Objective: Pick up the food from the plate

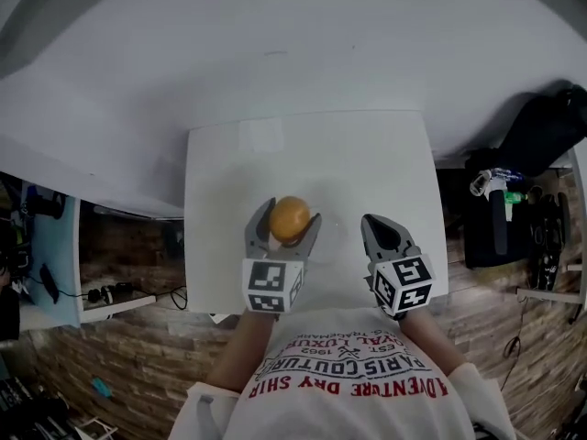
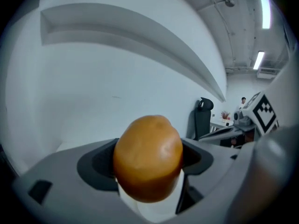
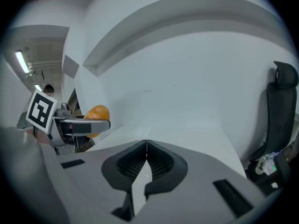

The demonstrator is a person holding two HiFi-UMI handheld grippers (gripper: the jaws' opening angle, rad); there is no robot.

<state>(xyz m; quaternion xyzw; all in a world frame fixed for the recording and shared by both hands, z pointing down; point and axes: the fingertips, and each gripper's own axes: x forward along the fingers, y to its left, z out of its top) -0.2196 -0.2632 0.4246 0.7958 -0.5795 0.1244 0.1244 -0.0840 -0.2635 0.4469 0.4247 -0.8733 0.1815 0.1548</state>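
White counter (image 1: 367, 154) stood against a plain wall, with no plate in view. The left gripper (image 1: 290, 216) had its fingers (image 1: 258, 230) clamped on the orange-brown food (image 2: 147, 157), apparently lifted clear of the counter. The right gripper (image 1: 381, 225) hung beside it, fingers pressed together on nothing. The pickup looked done, and the next move called for steady carrying without a harder squeeze.

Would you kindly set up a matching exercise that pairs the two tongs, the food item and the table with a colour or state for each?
Column one:
1. left tongs
2. right tongs
3. food item
4. table

Column two:
A. white
B. shut, with nothing between them
C. orange-brown
D. clamped on the food item, held above the table

Pairs: 1-D, 2-B, 3-C, 4-A.
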